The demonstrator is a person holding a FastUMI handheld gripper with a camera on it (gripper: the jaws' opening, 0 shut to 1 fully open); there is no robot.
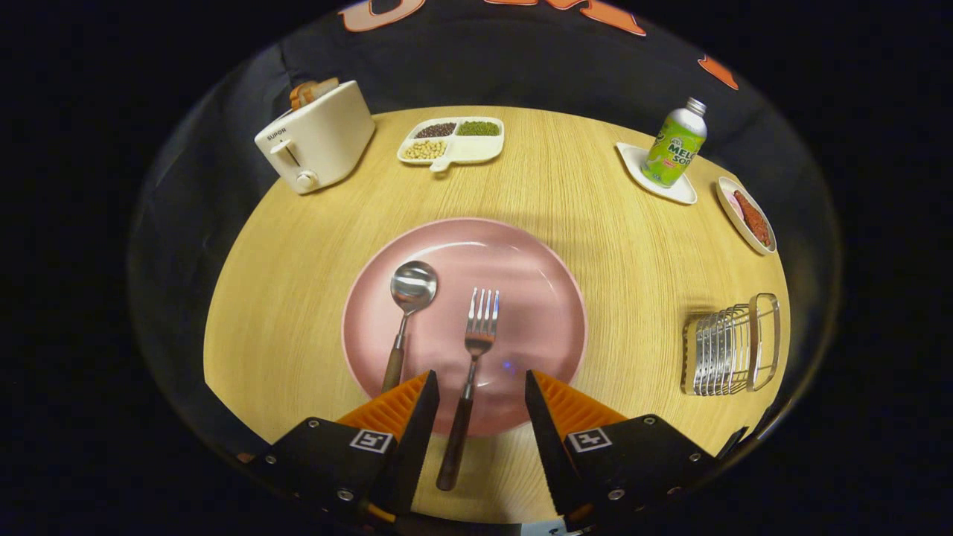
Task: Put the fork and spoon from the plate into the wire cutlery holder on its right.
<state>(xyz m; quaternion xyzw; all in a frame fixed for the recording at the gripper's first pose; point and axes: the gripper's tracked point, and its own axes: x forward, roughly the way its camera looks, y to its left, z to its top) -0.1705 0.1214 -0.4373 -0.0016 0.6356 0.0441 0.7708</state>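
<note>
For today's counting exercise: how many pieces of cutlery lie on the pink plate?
2. The spoon lies left, its handle beside the tool's left finger; the fork lies right, its handle between the open fingers.

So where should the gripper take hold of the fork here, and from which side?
Probably by the dark handle of the fork, coming straight down from above. It lies flat, tines pointing away, handle overhanging the pink plate rim between the open fingers of the gripper, clear of the spoon.
</note>
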